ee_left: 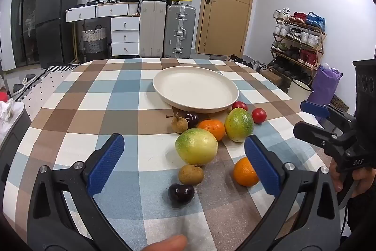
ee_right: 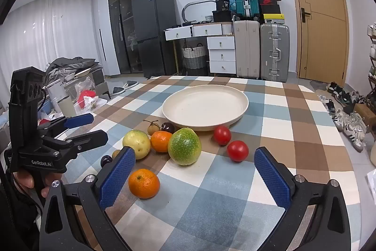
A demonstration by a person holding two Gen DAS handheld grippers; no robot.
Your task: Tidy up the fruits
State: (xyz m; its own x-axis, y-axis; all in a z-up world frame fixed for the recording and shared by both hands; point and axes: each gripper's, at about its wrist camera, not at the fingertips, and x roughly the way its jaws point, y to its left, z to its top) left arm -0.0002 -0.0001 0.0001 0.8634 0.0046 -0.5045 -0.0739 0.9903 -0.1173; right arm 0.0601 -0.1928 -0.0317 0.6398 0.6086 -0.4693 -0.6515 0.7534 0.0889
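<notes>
A cream plate (ee_left: 195,88) (ee_right: 205,105) sits empty on the checkered table. In front of it lie loose fruits: two yellow-green fruits (ee_left: 196,146) (ee_left: 239,125), two oranges (ee_left: 211,128) (ee_left: 244,172), two red tomatoes (ee_right: 222,135) (ee_right: 237,150), two brown longans (ee_left: 190,174) (ee_left: 179,124) and two dark cherries (ee_left: 181,192) (ee_left: 191,119). My left gripper (ee_left: 185,164) is open above the near fruits, holding nothing. My right gripper (ee_right: 195,177) is open and empty, just right of the near orange (ee_right: 144,183).
The checkered tablecloth (ee_left: 117,95) covers the round table. The right gripper shows at the right edge of the left wrist view (ee_left: 329,119); the left gripper shows at the left of the right wrist view (ee_right: 77,128). Suitcases, drawers and a shoe rack stand behind.
</notes>
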